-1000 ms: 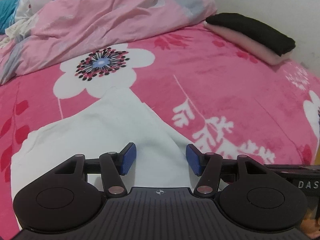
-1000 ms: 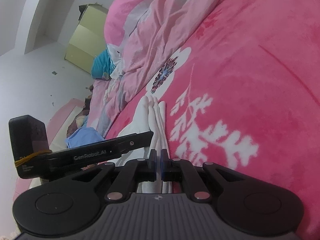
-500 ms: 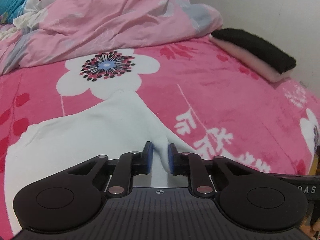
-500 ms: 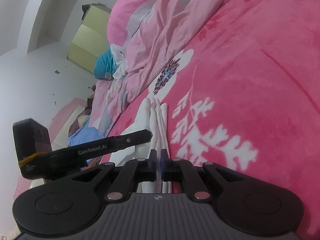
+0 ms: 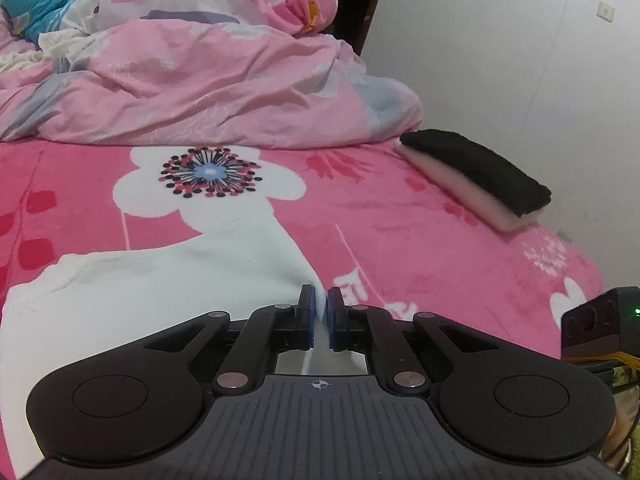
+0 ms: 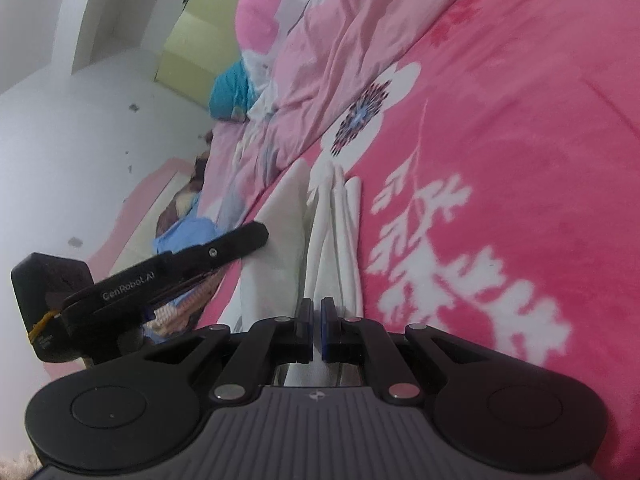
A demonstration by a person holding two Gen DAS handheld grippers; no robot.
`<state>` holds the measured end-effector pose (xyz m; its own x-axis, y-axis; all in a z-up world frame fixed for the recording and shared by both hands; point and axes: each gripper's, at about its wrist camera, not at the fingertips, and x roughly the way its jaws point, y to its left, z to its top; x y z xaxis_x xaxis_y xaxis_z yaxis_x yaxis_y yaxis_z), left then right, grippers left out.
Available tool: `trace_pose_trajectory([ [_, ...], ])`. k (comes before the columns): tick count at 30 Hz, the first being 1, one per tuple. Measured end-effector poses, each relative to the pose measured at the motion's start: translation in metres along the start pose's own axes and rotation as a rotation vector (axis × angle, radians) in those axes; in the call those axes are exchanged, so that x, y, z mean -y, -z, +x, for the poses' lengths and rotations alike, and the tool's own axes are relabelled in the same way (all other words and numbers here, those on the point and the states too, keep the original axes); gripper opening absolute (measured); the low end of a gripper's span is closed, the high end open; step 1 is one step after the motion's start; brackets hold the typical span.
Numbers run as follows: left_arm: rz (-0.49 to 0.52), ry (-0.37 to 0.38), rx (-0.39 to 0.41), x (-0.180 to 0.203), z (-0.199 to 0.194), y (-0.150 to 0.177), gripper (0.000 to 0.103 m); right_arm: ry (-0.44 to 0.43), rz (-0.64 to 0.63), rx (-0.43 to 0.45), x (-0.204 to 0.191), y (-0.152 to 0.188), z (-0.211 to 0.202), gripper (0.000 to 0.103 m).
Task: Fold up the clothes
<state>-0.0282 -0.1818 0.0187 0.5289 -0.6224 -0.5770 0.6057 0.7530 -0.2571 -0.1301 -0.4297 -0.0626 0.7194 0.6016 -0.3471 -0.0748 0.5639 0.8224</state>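
Both my grippers are pinched on the white garment point(image 5: 152, 288), which lies on the pink blanket point(image 5: 420, 232) and fills the 8 o'clock part of my left view. My left gripper point(image 5: 319, 314) has just been closing, and cloth now sits between its blue pads. My right gripper point(image 6: 317, 328) clamps a bunched fold; the pleats run toward 12 o'clock. How much cloth lies under either tool is hidden. At 2 o'clock sits a folded pile point(image 5: 480, 176), black on pale. At 11 o'clock, a crumpled duvet point(image 5: 192, 80).
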Motion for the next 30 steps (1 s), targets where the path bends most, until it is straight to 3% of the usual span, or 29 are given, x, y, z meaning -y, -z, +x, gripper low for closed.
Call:
trace_pose_trajectory([
  [8,-0.030,0.044,0.004,-0.004,0.006,0.003,0.005,-0.066,-0.027,-0.092,0.002,-0.006,0.010,0.003],
  [15,-0.080,0.038,-0.060,-0.013,0.034,0.017,0.005,-0.063,-0.078,-0.115,-0.002,-0.009,0.009,0.004],
  [19,-0.109,0.061,0.004,-0.017,0.023,0.021,0.005,-0.070,-0.042,-0.036,0.005,-0.024,-0.007,0.004],
  [22,-0.118,0.063,0.038,-0.019,0.018,0.024,0.005,-0.025,-0.014,0.005,0.008,-0.039,-0.004,0.004],
  [30,-0.195,0.076,0.133,-0.031,0.005,0.027,0.005,0.029,-0.069,-0.036,-0.003,-0.056,0.040,0.004],
])
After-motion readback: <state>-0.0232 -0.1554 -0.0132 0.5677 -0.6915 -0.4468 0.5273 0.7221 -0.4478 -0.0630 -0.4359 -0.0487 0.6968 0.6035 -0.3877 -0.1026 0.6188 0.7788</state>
